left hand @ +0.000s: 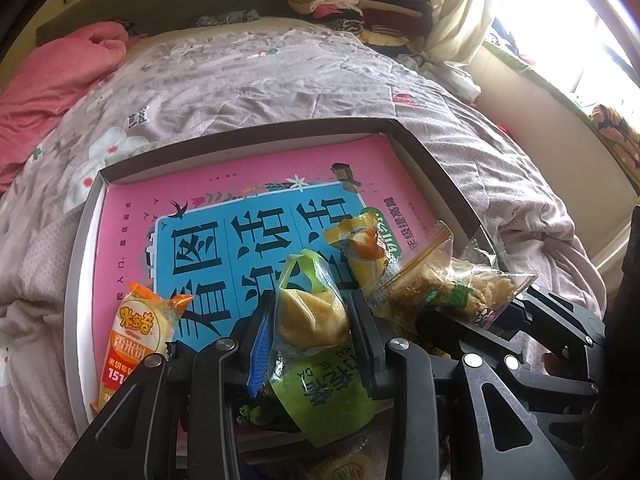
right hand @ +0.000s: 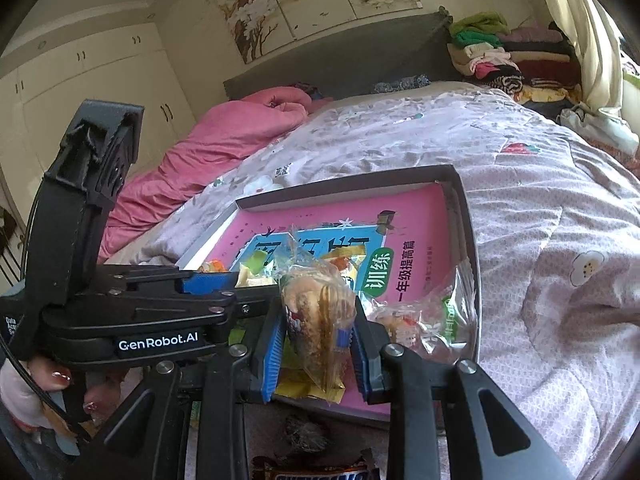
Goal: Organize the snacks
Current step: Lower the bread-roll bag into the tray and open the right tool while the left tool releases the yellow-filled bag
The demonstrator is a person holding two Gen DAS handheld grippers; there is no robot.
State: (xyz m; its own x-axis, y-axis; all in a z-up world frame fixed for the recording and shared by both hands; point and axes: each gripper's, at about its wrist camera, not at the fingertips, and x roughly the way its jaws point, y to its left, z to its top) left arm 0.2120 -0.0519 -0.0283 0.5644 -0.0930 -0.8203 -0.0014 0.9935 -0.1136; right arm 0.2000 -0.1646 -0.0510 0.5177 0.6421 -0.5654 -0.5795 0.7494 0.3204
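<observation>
A shallow box tray [left hand: 248, 136] lined with a pink and blue book lies on the bed; it also shows in the right wrist view [right hand: 344, 186]. My left gripper [left hand: 308, 320] is shut on a green-and-yellow snack packet [left hand: 312, 304] over the tray's near edge. My right gripper [right hand: 316, 344] is shut on a clear-wrapped brown pastry packet [right hand: 320, 320]; it shows at the right of the left wrist view [left hand: 452, 292]. An orange rice-cracker packet [left hand: 136, 336] lies at the tray's left. A yellow packet [left hand: 364, 252] lies mid-tray. Another clear packet [right hand: 424, 320] lies at the tray's right.
The tray rests on a pale floral quilt [left hand: 280, 80]. A pink blanket [right hand: 224, 148] is bunched at the far left. Folded clothes [right hand: 512, 56] are stacked at the bed head by the curtain. A dark chocolate bar [right hand: 320, 470] lies near the bottom, below the tray.
</observation>
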